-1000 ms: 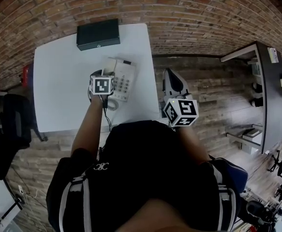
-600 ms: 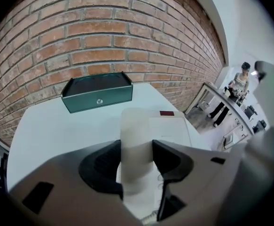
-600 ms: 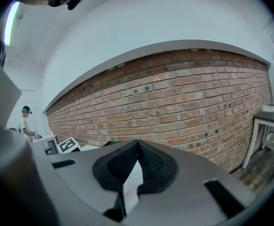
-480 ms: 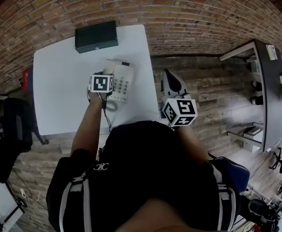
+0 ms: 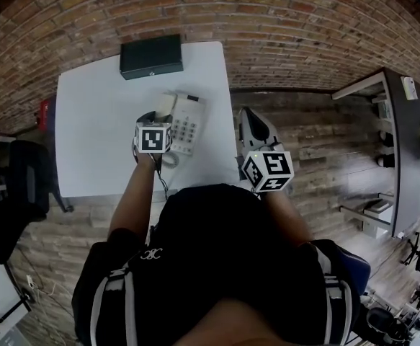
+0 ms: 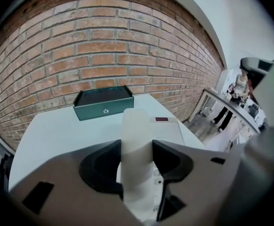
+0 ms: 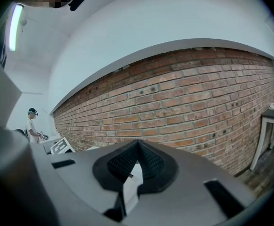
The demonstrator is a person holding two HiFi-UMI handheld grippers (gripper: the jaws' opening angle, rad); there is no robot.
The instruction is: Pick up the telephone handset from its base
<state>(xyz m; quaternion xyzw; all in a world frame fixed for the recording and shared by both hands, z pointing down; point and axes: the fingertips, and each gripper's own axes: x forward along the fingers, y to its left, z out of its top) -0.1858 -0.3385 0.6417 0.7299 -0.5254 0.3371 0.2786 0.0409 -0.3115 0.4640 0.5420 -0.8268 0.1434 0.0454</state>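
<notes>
Handset (image 6: 136,121) clamped by left gripper (image 6: 137,149), its 2 jaws just closed, above base (image 6: 169,132); smooth plastic may slip, cord (image 5: 168,158) may drag base. Right gripper (image 7: 137,145) jaws together.

— What is on the white desk (image 5: 87,135)?
— A dark box (image 5: 150,56) sits at the far edge, right by the brick wall. It has a little round knob on its front
— And what else?
— A white phone (image 5: 188,125) with rows of buttons lies nearer to us, toward the right side, a bit apart from the box. Its curly cord (image 5: 168,158) rests on the desk just in front of the phone, close to the near edge
</notes>
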